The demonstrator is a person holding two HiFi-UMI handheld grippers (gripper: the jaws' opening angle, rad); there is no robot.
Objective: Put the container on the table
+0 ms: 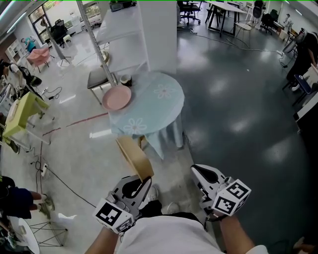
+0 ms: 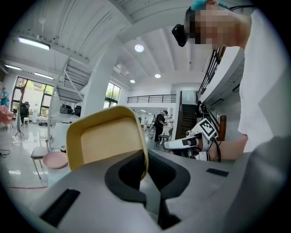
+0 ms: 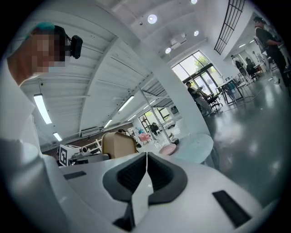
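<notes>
We are facing the round table (image 1: 159, 111), draped in pale blue, from a little way off. The tan container (image 1: 135, 158) is hanging edge-up, well apart from it, since we are carrying it by one wall. A pink plate (image 1: 117, 97) is sitting at the table's left edge (bare cloth beside it). The left gripper (image 1: 140, 184) is clamping the container's rim. The right gripper (image 1: 199, 172) is riding alongside, jaws pressed together on nothing.

Open-plan lab hall: polished grey floor (image 1: 238, 99), work desks (image 1: 226, 7), floor cables (image 1: 64, 183), white column (image 1: 159, 34).
</notes>
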